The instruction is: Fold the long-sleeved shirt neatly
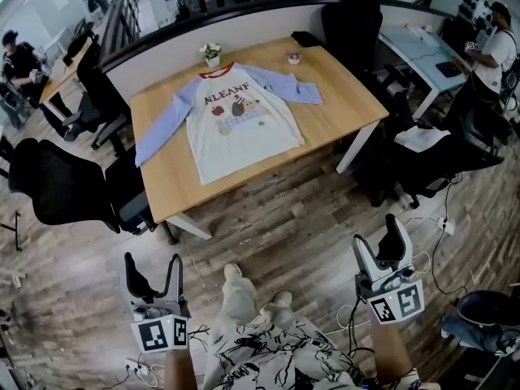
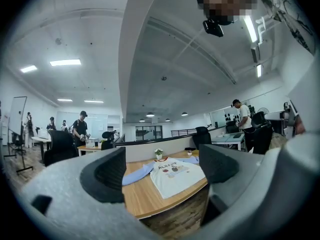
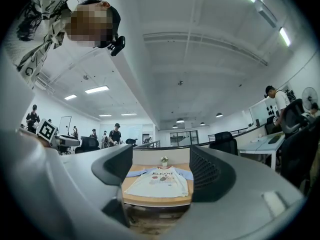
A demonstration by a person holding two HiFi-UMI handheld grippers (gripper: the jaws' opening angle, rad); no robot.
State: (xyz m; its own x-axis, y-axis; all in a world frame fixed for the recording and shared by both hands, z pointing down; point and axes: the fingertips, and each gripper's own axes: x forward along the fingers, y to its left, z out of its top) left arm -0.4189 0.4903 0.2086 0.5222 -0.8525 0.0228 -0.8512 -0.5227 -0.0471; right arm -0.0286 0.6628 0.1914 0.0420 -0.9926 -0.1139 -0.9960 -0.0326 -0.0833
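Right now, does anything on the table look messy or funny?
Nothing is spilled or broken. The white long-sleeved shirt with light-blue sleeves lies flat on the wooden table, but its sleeves are uneven: one stretches far out to the side, and the other looks shorter, perhaps bent.

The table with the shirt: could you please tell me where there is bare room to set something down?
Bare wood lies on the table right of the shirt up to the right corner, and along the near edge below the outstretched sleeve. The far edge is crowded: a flower pot, a pink thing and a dark thing.
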